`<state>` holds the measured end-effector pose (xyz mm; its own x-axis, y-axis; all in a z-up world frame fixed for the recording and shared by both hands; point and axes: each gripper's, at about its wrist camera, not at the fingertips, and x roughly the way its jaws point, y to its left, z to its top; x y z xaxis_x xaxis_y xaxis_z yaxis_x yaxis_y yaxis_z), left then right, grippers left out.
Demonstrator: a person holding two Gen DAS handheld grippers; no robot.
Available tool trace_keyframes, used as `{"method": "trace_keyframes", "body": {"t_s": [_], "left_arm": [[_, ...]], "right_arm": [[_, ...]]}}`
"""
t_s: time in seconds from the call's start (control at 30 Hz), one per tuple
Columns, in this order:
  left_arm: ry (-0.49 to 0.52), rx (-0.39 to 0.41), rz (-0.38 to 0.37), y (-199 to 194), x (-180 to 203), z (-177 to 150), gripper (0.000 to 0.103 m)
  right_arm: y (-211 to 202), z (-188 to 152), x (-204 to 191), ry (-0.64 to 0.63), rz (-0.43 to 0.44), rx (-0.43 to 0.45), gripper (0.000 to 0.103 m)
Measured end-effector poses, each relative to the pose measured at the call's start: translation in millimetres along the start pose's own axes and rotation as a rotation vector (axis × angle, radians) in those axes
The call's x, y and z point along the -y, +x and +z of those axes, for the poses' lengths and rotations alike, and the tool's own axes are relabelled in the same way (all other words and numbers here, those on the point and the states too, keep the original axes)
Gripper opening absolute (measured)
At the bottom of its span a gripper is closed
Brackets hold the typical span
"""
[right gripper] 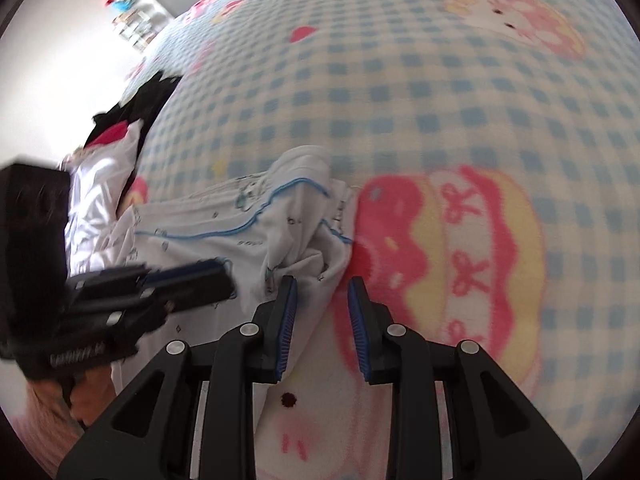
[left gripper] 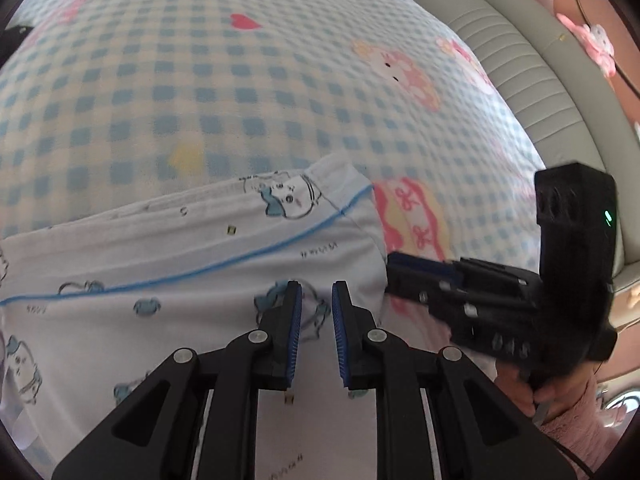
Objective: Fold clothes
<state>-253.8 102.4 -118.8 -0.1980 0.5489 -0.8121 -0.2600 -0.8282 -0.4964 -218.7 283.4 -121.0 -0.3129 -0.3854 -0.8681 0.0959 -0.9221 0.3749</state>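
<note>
blue-checked cartoon blanket point(left gripper: 168, 92) covers the bed, and on it lies a white garment point(left gripper: 168, 264) with a blue piping line and small cartoon prints. my left gripper point(left gripper: 313, 332) hovers over the garment's near part, jaws a little apart with nothing between them. my right gripper point(right gripper: 322, 328) sits at the garment's bunched right edge, jaws likewise parted and empty, over a pink blanket motif
</note>
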Motion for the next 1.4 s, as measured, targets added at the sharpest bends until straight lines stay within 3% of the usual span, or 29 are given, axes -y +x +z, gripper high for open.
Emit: {"method": "trace_keyframes", "body": {"t_s": [0.13, 0.2, 0.27, 0.33, 0.4, 0.53, 0.73, 0.93, 0.97, 1.0, 1.07, 1.3, 1.4], "left_arm": [[-0.063, 0.011, -0.102, 5, -5, 11, 0.018], [-0.096, 0.028, -0.184, 5, -8, 16, 0.032], [-0.087, 0.022, -0.196, 9, -5, 19, 0.038], [-0.05, -0.009, -0.106, 19, 1, 19, 0.034], [-0.042, -0.028, -0.021, 29, 0, 17, 0.012], [-0.123, 0.018, -0.089, 21, -13, 12, 0.006], [-0.151, 0.051, -0.133, 12, -22, 8, 0.006], [-0.179, 0.083, -0.177, 3, -30, 3, 0.009], [-0.184, 0.089, -0.185, 1, -31, 2, 0.014], [-0.188, 0.094, -0.192, 0, -33, 1, 0.026], [-0.201, 0.107, -0.191, -2, -37, 0, 0.035], [-0.201, 0.086, -0.152, 2, -35, -2, 0.033], [-0.189, 0.072, -0.123, 6, -35, -3, 0.033]], "right_arm": [[7, 1, -7, -0.05, 0.019, -0.024, 0.027], [12, -1, -8, -0.057, 0.014, -0.043, 0.027], [13, -4, -12, -0.063, 0.025, -0.044, 0.027], [12, -6, -14, -0.064, 0.041, -0.04, 0.027], [6, -7, -14, -0.051, 0.046, -0.023, 0.027], [-6, -2, 0, 0.03, 0.067, 0.019, 0.027], [-1, 14, 8, 0.095, 0.129, 0.04, 0.027], [24, 17, -15, 0.001, 0.082, -0.077, 0.028], [27, 14, -17, -0.022, 0.062, -0.103, 0.028], [30, 10, -17, -0.032, 0.045, -0.125, 0.028], [26, 7, -15, -0.03, 0.045, -0.129, 0.028], [13, 20, -12, 0.021, 0.098, -0.042, 0.028], [35, 22, -24, -0.038, 0.031, -0.135, 0.028]]}}
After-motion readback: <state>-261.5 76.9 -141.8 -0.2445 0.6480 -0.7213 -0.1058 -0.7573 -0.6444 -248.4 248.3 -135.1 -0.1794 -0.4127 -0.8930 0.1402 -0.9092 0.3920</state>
